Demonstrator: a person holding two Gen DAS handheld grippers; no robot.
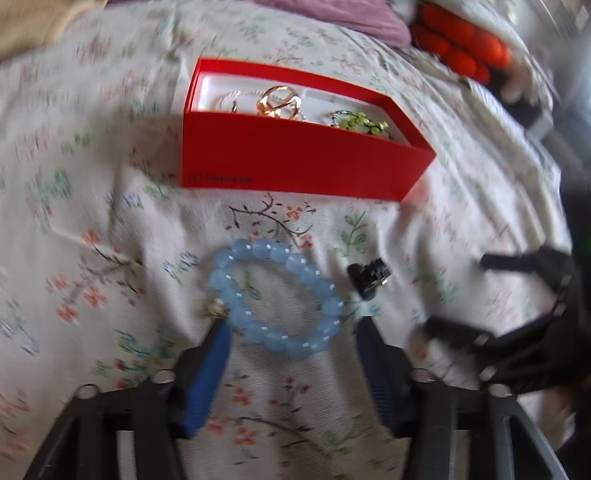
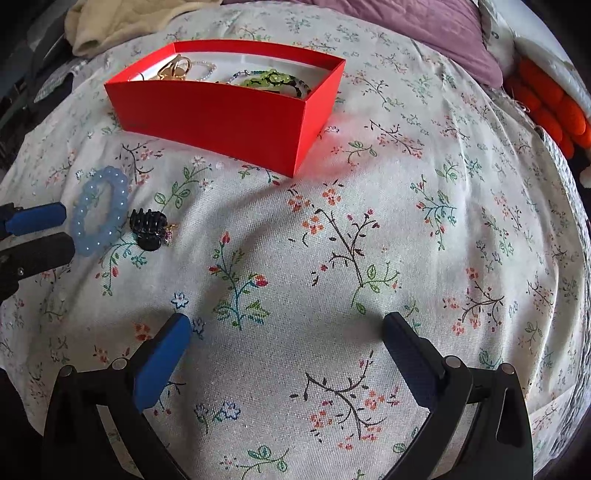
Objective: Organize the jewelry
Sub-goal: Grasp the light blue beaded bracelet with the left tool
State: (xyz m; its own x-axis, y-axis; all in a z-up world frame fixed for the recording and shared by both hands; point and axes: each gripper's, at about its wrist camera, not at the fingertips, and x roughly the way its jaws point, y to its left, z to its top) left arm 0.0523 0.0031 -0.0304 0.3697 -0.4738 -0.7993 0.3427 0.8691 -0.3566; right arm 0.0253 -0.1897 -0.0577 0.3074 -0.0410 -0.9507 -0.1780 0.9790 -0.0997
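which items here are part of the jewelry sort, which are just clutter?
Job:
- blue bead bracelet, between the left gripper fingers
- black hair clip beside it
- red box already holding a gold piece and green bead bracelet

Lying about:
- purple cloth
- cream cloth
- orange item
- floral bedsheet

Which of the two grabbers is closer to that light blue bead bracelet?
The left. The left gripper has its fingers on either side of the blue bead bracelet, not visibly pressing it. The right gripper hangs open over bare floral cloth, well off to the bracelet's side.
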